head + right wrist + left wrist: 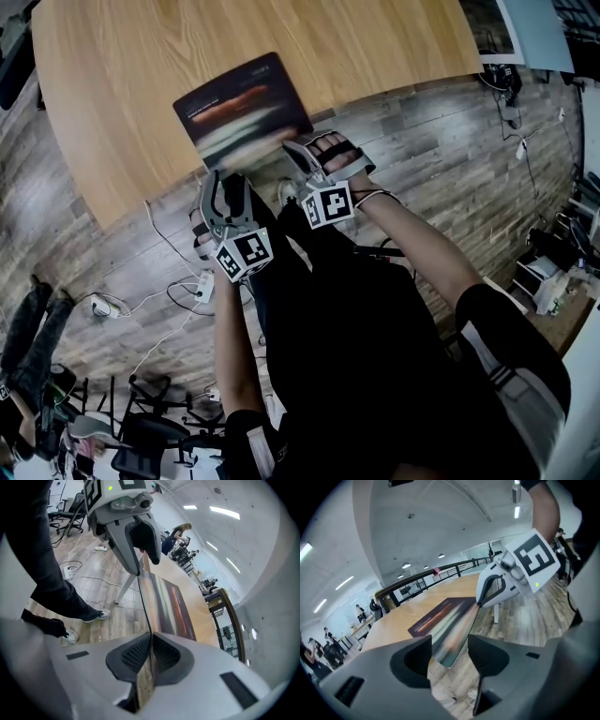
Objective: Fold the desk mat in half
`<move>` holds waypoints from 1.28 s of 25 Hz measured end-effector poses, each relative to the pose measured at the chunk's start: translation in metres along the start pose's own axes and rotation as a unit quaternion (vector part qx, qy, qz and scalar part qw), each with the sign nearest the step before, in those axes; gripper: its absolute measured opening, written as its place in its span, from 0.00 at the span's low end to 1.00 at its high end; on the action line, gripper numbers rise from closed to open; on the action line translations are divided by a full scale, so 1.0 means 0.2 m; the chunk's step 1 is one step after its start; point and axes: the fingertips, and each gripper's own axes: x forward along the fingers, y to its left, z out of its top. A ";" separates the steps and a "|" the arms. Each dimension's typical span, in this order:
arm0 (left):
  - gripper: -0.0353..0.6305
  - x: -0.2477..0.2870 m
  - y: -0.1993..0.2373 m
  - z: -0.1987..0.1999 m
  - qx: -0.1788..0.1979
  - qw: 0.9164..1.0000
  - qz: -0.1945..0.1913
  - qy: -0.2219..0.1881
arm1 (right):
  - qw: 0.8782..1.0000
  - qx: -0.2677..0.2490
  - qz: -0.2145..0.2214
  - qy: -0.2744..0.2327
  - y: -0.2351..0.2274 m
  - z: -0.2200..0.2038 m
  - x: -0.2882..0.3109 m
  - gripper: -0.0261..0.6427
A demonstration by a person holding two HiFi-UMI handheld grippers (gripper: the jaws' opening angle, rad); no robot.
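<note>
The desk mat, dark with an orange and white print, lies on the wooden table, and its near edge is lifted over the table's front edge. My right gripper is shut on that edge; in the right gripper view the thin mat runs straight into the closed right gripper. My left gripper is at the mat's near left corner. In the left gripper view the left gripper is wide open, and the mat's corner hangs between the jaws without touching the pads.
Below the table's edge is wood-plank floor with cables and a power strip. Office chairs stand at the lower left. A white table leg stands under the edge. Boxes and clutter sit at the right.
</note>
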 end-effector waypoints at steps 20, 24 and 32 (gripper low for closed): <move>0.13 0.05 -0.01 0.00 0.090 0.996 -0.007 0.007 | 0.999 0.023 0.011 -0.031 -0.06 0.06 -0.06 0.09; 0.11 0.03 0.02 0.05 0.108 0.994 -0.020 0.004 | 0.998 0.034 0.022 -0.039 -0.08 0.06 -0.08 0.09; 0.10 0.01 0.03 0.08 0.134 0.987 -0.088 0.018 | 0.995 0.044 0.067 -0.051 -0.13 0.07 -0.11 0.09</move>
